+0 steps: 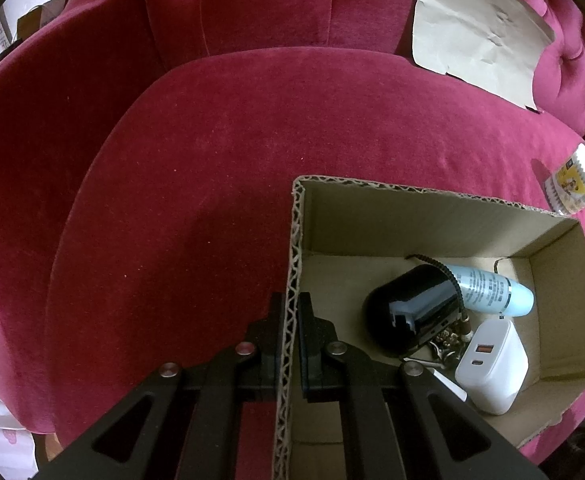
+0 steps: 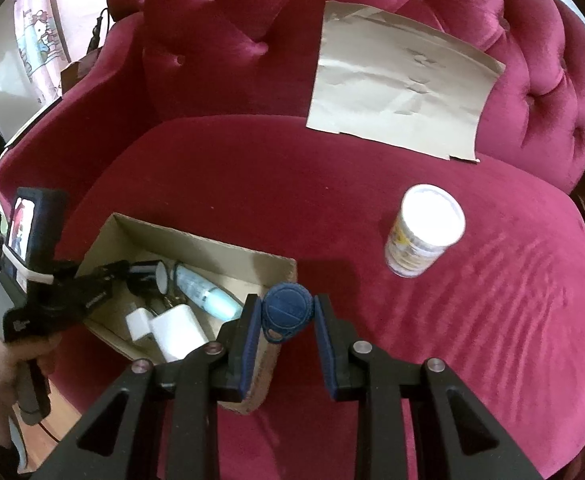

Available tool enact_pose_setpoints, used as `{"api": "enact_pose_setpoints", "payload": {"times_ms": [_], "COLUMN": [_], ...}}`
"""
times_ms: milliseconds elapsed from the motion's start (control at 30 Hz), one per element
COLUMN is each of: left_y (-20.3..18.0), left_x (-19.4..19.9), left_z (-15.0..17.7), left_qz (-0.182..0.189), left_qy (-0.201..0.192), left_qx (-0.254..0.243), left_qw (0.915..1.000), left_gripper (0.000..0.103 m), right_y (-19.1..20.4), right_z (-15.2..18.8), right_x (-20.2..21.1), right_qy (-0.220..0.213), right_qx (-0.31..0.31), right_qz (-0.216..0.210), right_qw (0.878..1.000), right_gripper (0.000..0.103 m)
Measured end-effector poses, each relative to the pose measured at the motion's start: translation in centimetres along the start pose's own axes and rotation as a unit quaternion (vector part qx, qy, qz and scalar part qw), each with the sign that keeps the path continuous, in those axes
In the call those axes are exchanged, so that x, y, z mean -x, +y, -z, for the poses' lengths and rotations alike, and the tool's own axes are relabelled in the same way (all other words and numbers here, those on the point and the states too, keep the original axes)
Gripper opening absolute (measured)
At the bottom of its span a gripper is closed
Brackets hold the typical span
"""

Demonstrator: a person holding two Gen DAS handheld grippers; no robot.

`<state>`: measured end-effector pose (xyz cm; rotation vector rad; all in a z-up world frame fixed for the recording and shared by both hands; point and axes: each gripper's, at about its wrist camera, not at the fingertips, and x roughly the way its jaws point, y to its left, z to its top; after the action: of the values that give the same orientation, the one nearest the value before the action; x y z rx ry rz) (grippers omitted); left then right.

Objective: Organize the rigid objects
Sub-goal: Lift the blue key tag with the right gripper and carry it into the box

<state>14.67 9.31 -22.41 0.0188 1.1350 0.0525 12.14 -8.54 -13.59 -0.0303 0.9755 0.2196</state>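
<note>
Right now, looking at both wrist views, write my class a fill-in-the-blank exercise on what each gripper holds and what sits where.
1. The left gripper is clamped on the wall of the cardboard ____.
2. The right gripper holds a round object coloured ____.
3. The white charger lies ____ the cardboard box.
4. The white-lidded jar stands upright on the red ____.

Missing words: box; blue; inside; sofa

light: dim indoor, soft daylight from upper left
glare: white cup lid point(image 2: 432, 216) blown out; sheen on paper sheet point(image 2: 400, 88)
shadows: soft, inside cardboard box point(image 1: 412, 216) and under it
distortion: strong fisheye, black vignette corners
focus: centre sharp, edges smeared
</note>
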Motion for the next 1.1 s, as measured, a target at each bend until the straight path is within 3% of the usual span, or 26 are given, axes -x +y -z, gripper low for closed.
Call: {"api": "enact_pose_setpoints", "payload": {"times_ms": [1100], "left_y": [0.4], "left_x": [0.0], "left_z": [-0.1], "left_qz": [0.007], "left_qy": [0.001], "left_qx": [0.0], "left_qw": [1.0], "left_gripper": [0.005], "right_y": [7.8], "right_z": [-2.2], "right_x": [-4.1], "right_qy": [0.015], "right_qx": [0.015], "right_qz": [-0.066], "right_qw": [0.998], "right_gripper": [0.028]}}
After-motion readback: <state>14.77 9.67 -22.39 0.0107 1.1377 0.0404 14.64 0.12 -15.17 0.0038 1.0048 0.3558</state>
